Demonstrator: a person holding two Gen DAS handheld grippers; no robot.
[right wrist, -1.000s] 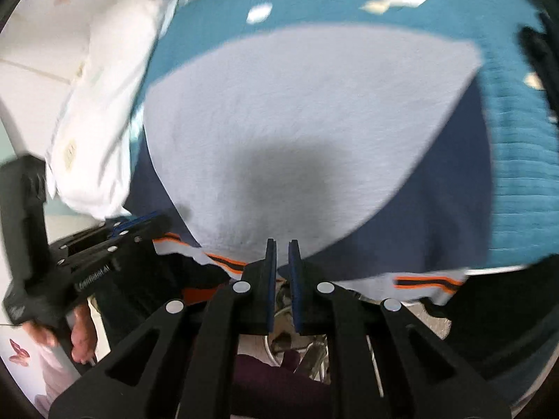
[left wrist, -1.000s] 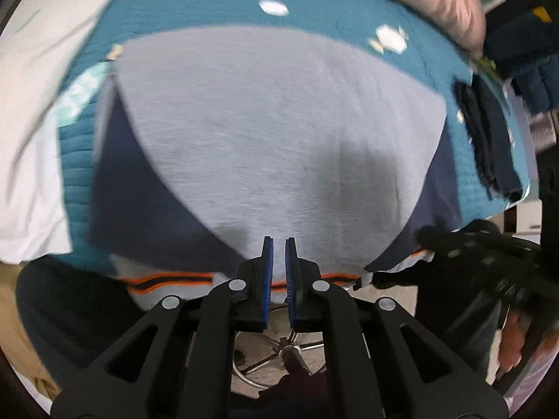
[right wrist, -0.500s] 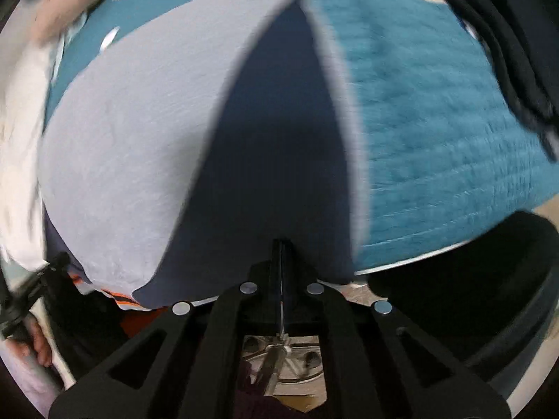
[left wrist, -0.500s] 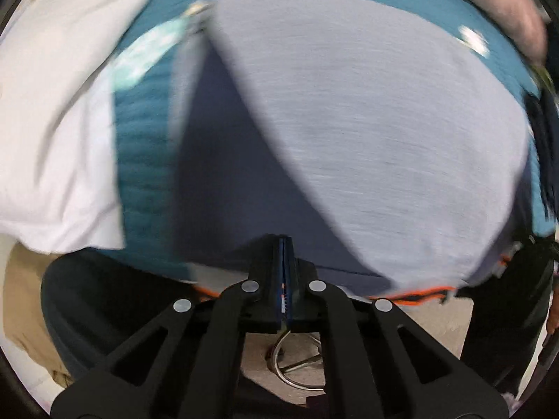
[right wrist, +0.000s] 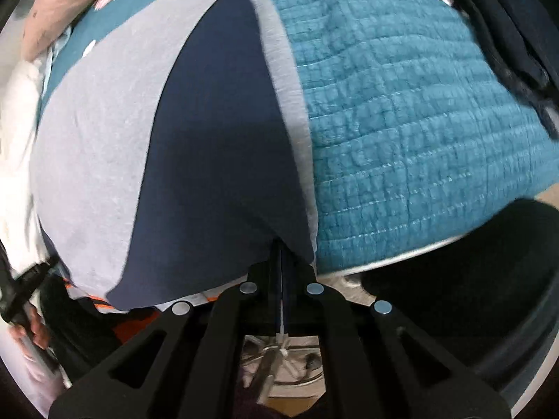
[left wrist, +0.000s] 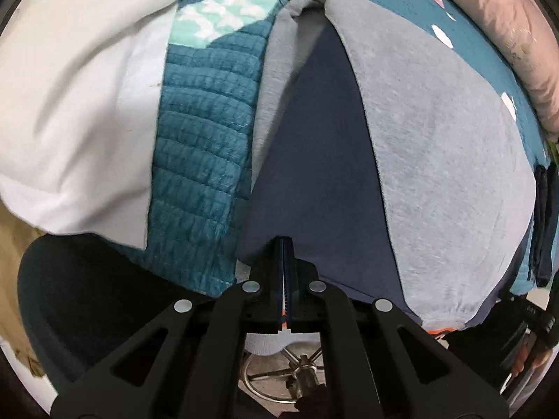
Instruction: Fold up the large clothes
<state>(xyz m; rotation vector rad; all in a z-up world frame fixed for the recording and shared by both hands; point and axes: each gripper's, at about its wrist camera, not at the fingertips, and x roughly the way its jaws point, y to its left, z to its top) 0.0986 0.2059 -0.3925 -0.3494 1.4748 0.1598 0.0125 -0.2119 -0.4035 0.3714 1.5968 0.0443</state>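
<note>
A large grey garment (left wrist: 436,174) with navy side panels (left wrist: 314,157) and an orange-striped hem lies flat on a teal quilt (left wrist: 202,139). My left gripper (left wrist: 285,241) points down at the garment's near left corner and is shut, with a sliver of hem fabric between its pads. In the right wrist view the same garment (right wrist: 97,139) shows its other navy panel (right wrist: 216,139). My right gripper (right wrist: 281,244) is shut on the near right corner of the hem, beside the bare quilt (right wrist: 401,122).
White bedding (left wrist: 70,87) lies left of the quilt and a pink blanket (left wrist: 506,28) at the far right. Dark folded clothes (right wrist: 506,17) sit on the quilt's right side. A black rounded seat (right wrist: 471,279) and a metal chair base (left wrist: 279,380) are below the bed edge.
Both grippers moved apart from the middle of the hem to its corners and sank. Their slightly parted jaws closed onto the hem fabric.
</note>
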